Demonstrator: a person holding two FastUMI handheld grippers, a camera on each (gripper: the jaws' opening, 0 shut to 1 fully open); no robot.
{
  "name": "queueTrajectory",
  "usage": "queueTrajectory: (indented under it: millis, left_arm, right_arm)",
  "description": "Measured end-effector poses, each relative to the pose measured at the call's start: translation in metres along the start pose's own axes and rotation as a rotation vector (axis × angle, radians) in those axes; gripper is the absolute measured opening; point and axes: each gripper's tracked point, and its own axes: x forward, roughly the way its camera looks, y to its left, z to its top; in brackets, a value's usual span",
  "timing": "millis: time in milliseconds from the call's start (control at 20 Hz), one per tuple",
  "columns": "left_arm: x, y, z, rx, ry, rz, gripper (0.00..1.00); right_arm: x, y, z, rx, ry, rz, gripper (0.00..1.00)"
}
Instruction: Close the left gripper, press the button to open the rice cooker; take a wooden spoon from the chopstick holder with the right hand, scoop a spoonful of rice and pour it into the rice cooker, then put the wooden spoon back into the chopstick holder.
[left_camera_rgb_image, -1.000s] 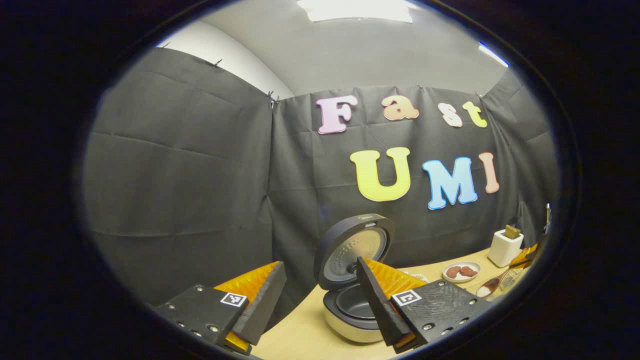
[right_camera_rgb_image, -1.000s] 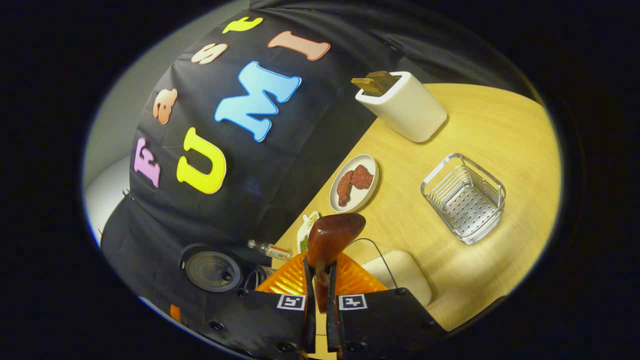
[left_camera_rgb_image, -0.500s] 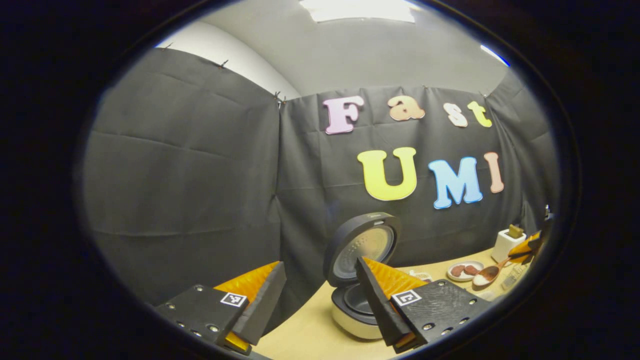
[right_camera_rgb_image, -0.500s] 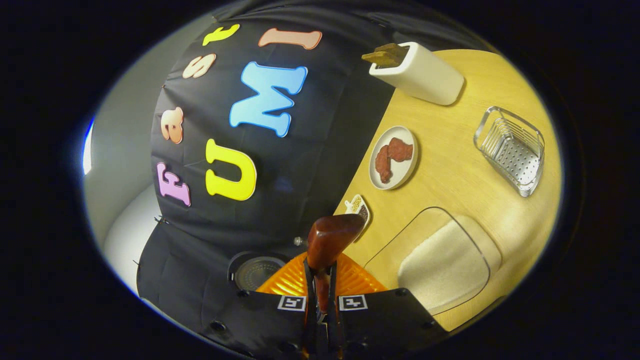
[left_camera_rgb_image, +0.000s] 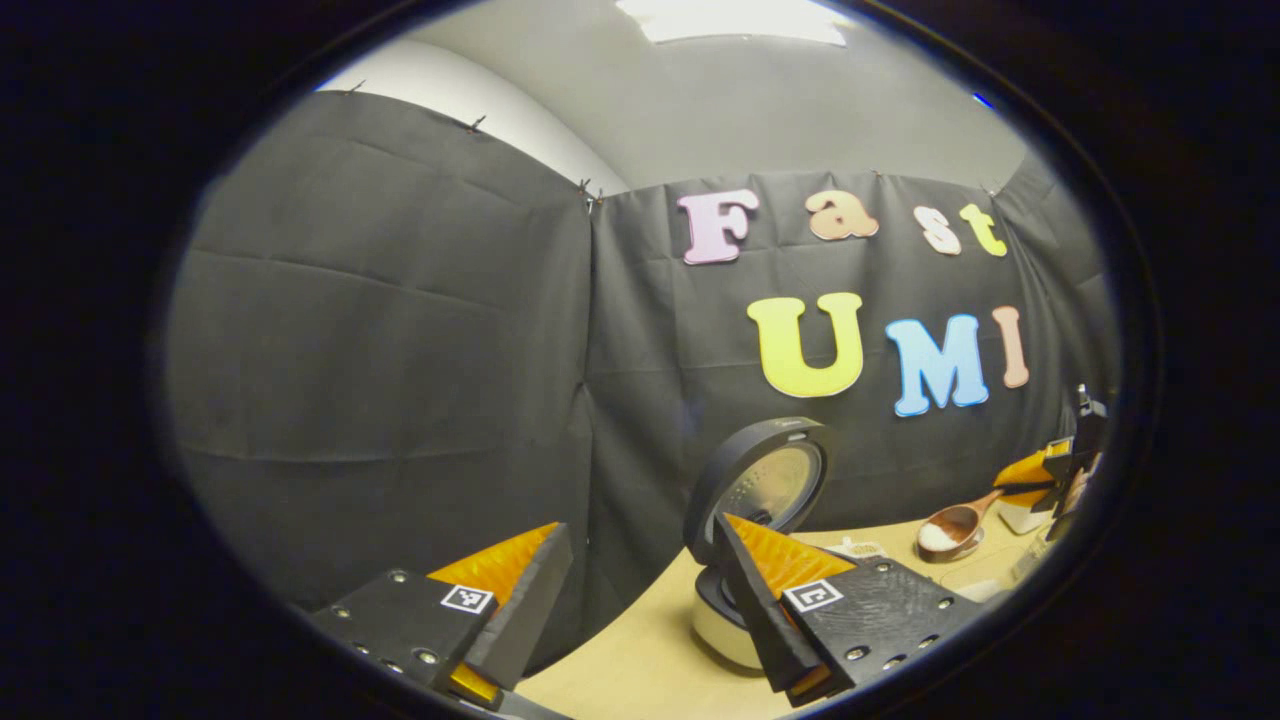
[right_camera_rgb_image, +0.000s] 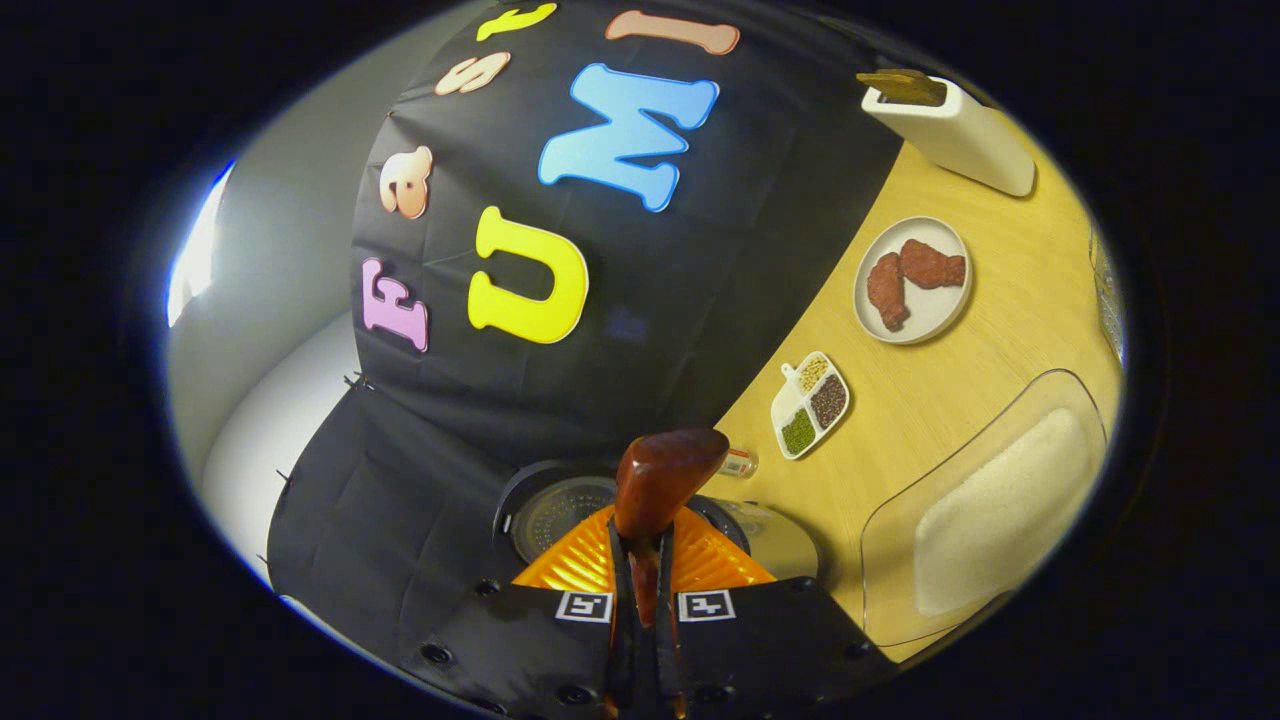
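Observation:
The rice cooker (left_camera_rgb_image: 722, 622) stands on the table with its round lid (left_camera_rgb_image: 765, 480) raised. My left gripper (left_camera_rgb_image: 640, 610) hangs open and empty in front of it. To the cooker's right, my right gripper (left_camera_rgb_image: 1048, 472) holds the wooden spoon (left_camera_rgb_image: 948, 528) above the table, with white rice in its bowl. In the right gripper view, my right gripper (right_camera_rgb_image: 645, 565) is shut on the spoon's handle, and the brown spoon (right_camera_rgb_image: 665, 472) sticks out ahead. The open cooker (right_camera_rgb_image: 775, 540) lies just beyond the fingers. The white chopstick holder (right_camera_rgb_image: 955, 125) stands far off by the wall.
A clear container of rice (right_camera_rgb_image: 1000, 500) sits at the right on the wooden table (right_camera_rgb_image: 960, 390). A plate with red meat (right_camera_rgb_image: 912, 282), a small divided dish of beans (right_camera_rgb_image: 810, 405) and a small bottle (right_camera_rgb_image: 738, 462) lie near the wall. A metal basket (right_camera_rgb_image: 1105, 290) is at the right edge.
My right gripper has carried the spoon of rice away from the rice container toward the open cooker. The left gripper stays open and has shifted a little to the left.

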Motion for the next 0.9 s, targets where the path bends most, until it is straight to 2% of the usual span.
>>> queueTrajectory:
  millis: [100,150,200,500,650,900]
  left_arm:
    - [0.002,0.000,-0.003,0.002,0.007,0.010,0.89]
    - [0.001,0.002,-0.005,0.004,0.011,0.016,0.89]
    - [0.002,0.003,-0.008,0.006,0.015,0.020,0.89]
    - [0.002,0.018,-0.027,-0.017,0.056,0.039,0.89]
    - [0.006,0.018,-0.034,-0.009,0.076,0.036,0.89]
    - [0.016,0.019,-0.030,0.007,0.073,0.032,0.89]
  right_arm:
    - [0.017,0.010,-0.012,-0.016,0.024,0.012,0.10]
    - [0.026,0.013,-0.017,-0.022,0.035,0.018,0.06]
    - [0.033,0.016,-0.022,-0.029,0.046,0.019,0.10]
    - [0.074,0.019,-0.062,-0.124,0.100,-0.008,0.10]
    - [0.097,0.023,-0.087,-0.241,0.117,-0.017,0.10]
    - [0.131,0.026,-0.121,-0.519,0.144,-0.029,0.10]
